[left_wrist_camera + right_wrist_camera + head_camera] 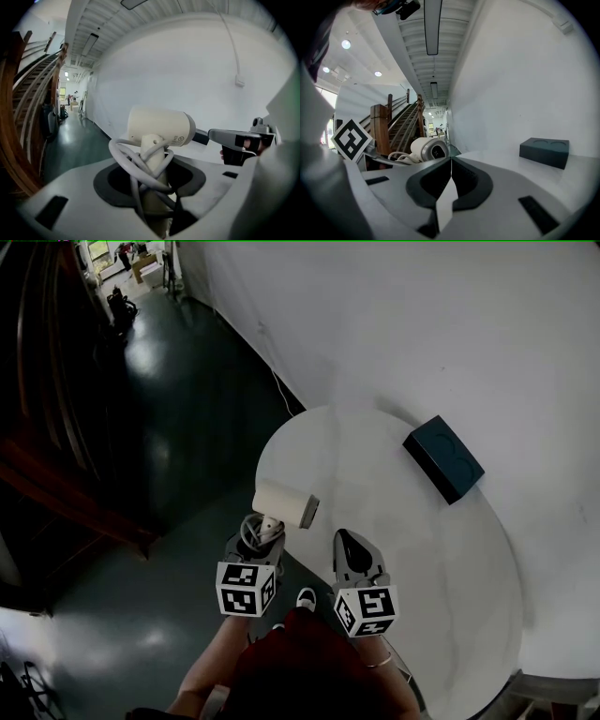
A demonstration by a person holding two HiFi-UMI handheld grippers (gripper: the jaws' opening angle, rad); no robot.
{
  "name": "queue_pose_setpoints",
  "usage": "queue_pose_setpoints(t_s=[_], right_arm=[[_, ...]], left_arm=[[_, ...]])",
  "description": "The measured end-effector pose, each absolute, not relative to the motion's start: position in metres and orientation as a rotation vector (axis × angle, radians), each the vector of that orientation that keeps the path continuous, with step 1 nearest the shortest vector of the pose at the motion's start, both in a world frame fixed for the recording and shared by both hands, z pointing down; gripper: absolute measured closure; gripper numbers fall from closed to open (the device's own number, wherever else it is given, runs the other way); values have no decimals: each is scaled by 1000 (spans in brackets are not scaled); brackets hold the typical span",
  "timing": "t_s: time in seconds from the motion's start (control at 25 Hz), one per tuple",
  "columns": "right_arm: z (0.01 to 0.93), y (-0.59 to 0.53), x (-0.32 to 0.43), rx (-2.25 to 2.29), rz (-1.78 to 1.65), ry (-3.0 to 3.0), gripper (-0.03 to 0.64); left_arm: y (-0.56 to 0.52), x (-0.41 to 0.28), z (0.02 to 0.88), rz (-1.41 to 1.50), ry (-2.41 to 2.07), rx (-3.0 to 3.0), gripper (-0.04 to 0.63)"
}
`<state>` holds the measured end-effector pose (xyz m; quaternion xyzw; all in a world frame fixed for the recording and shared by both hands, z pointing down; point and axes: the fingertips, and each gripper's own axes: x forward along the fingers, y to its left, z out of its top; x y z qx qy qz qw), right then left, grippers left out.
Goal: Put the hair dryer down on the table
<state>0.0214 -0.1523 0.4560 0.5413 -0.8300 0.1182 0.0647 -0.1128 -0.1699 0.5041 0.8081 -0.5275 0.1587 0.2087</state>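
My left gripper [262, 532] is shut on the handle of a cream hair dryer [284, 503], whose grey cord is coiled round that handle. In the left gripper view the hair dryer [161, 126] stands upright between the jaws of the left gripper [152, 178], with its barrel pointing right. It hangs over the near left rim of the round white table [422, 549]. Beside it, over the table, my right gripper [349, 542] is shut with nothing in it. From the right gripper [451, 161], the dryer's nozzle [426, 150] shows to the left.
A dark blue box [443, 457] lies at the table's far right, near the white wall; the box [544, 151] also shows in the right gripper view. Dark glossy floor and a wooden staircase [28, 117] lie to the left of the table.
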Motion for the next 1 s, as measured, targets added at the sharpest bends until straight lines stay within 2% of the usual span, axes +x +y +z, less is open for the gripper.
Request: queue_pose_setpoints(t_s=[1.0], right_arm=[[487,-250,49,1580,442,-2502,601]], left_arm=[[-275,-69,539,594,-1421,2224,391]])
